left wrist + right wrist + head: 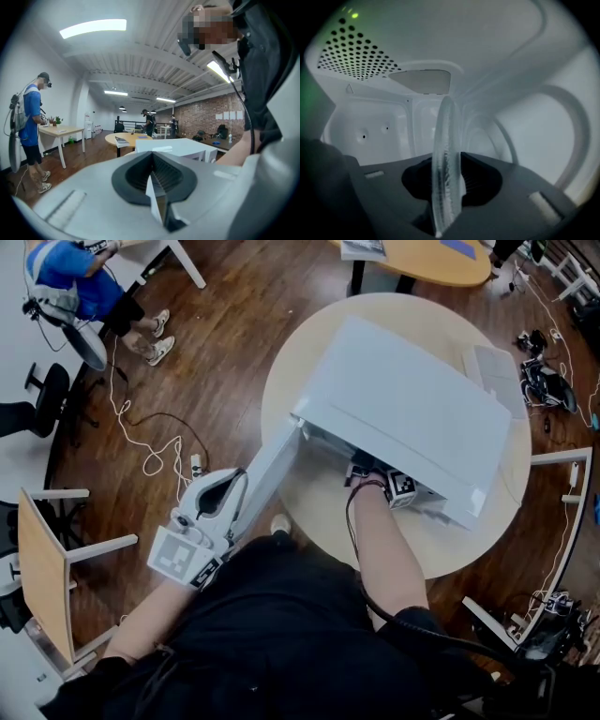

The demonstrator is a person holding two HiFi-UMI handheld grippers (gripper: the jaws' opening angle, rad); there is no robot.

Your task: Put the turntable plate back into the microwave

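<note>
A white microwave (412, 418) sits on a round table (469, 545) with its door (267, 474) swung open to the left. My left gripper (225, 495) is shut on the door's thin free edge (154, 197). My right arm reaches into the oven, and only the marker cube (401, 486) shows outside. Inside the cavity, the clear glass turntable plate (446, 140) appears edge-on between the jaws of my right gripper (450, 187). The jaws look slightly parted around the plate's rim. The cavity walls and a perforated panel (354, 54) surround it.
A flat white item (497, 371) lies on the table behind the microwave. Cables (155, 451) trail over the wooden floor. A person in blue (70, 282) stands far left, a wooden chair (42, 577) sits at my left, and gear (544, 385) lies at right.
</note>
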